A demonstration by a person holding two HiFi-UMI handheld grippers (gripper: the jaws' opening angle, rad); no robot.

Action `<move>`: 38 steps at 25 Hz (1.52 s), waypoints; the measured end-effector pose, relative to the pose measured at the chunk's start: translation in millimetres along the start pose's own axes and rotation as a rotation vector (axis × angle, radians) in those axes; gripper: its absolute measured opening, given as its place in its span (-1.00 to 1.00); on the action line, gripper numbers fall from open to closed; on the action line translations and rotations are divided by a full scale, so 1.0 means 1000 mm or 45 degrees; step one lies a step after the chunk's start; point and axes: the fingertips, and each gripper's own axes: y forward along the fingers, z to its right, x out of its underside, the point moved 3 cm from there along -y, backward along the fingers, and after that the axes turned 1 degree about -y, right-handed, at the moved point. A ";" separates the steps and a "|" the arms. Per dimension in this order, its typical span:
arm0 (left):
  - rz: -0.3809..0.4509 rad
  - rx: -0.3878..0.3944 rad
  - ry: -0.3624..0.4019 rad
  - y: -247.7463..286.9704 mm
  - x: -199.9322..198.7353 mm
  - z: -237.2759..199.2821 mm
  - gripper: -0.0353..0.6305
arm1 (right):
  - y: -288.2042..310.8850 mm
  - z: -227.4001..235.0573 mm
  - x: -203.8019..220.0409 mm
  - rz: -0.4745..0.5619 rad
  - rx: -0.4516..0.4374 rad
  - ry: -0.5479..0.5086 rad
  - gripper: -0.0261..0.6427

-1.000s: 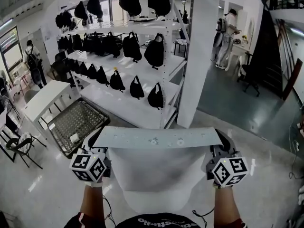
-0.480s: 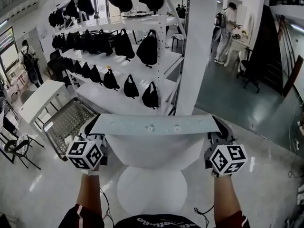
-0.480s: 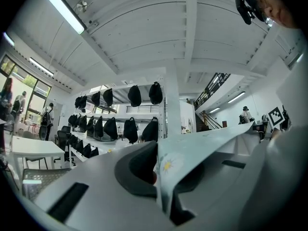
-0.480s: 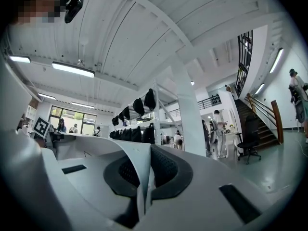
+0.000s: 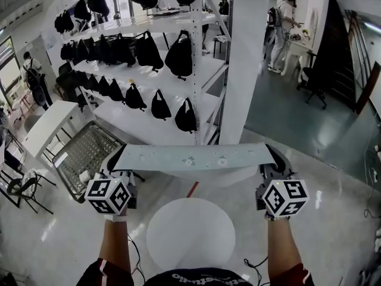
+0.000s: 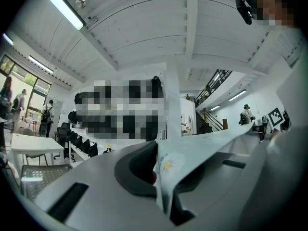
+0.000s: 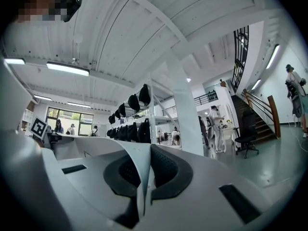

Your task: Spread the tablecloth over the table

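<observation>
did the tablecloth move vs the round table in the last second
Yes. The tablecloth has swung away from the person, off the round white table, whose top it hid before.

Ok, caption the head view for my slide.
Pale floral tablecloth held taut between left gripper and right gripper, round white table below.

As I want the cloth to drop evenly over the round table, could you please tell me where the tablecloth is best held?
Grip the tablecloth at both ends of its top edge, coming in from the outer sides: it stretches as a flat strip between the left gripper and right gripper, above the table. The left jaws are opening slightly, with cloth between them.
</observation>
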 end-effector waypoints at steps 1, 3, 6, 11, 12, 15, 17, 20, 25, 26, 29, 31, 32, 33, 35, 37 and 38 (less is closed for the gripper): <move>-0.014 0.000 -0.009 -0.001 0.005 0.000 -0.82 | 0.000 0.000 0.004 -0.011 0.002 0.007 -0.84; -0.041 0.000 -0.027 -0.003 0.012 -0.002 -0.82 | -0.001 -0.002 0.011 -0.037 0.003 0.020 -0.84; -0.065 -0.001 -0.040 -0.010 0.020 -0.003 -0.82 | -0.006 -0.006 0.019 -0.067 0.006 0.025 -0.84; -0.092 0.013 -0.037 -0.024 0.026 0.002 -0.82 | -0.021 -0.009 0.029 -0.098 0.020 0.041 -0.84; -0.102 0.016 -0.036 -0.028 0.027 0.004 -0.82 | -0.026 -0.010 0.031 -0.104 0.024 0.045 -0.84; -0.119 0.023 -0.025 -0.043 0.030 0.011 -0.82 | -0.042 -0.012 0.035 -0.118 0.034 0.053 -0.84; -0.123 0.030 -0.017 -0.051 0.032 0.016 -0.82 | -0.052 -0.012 0.037 -0.124 0.041 0.058 -0.84; -0.145 0.046 -0.021 -0.061 0.037 0.019 -0.82 | -0.066 -0.016 0.044 -0.140 0.054 0.051 -0.84; -0.169 0.068 -0.038 -0.081 0.045 0.024 -0.82 | -0.091 -0.024 0.053 -0.163 0.067 0.063 -0.84; -0.172 0.072 -0.035 -0.086 0.047 0.024 -0.82 | -0.095 -0.026 0.055 -0.167 0.069 0.069 -0.84; -0.183 0.081 -0.043 -0.098 0.056 0.022 -0.82 | -0.107 -0.034 0.061 -0.180 0.077 0.081 -0.84; -0.194 0.083 -0.053 -0.107 0.061 0.021 -0.82 | -0.115 -0.040 0.066 -0.193 0.083 0.080 -0.84; -0.200 0.085 -0.048 -0.112 0.064 0.020 -0.82 | -0.118 -0.043 0.069 -0.200 0.087 0.079 -0.84; -0.208 0.088 -0.033 -0.117 0.067 0.020 -0.82 | -0.122 -0.046 0.071 -0.207 0.092 0.080 -0.84; -0.230 0.095 0.022 -0.125 0.073 0.020 -0.82 | -0.129 -0.050 0.077 -0.222 0.104 0.085 -0.84; -0.251 0.106 0.055 -0.133 0.079 0.020 -0.82 | -0.136 -0.053 0.083 -0.235 0.117 0.090 -0.84; -0.259 0.111 0.054 -0.136 0.083 0.020 -0.82 | -0.139 -0.054 0.085 -0.242 0.121 0.092 -0.84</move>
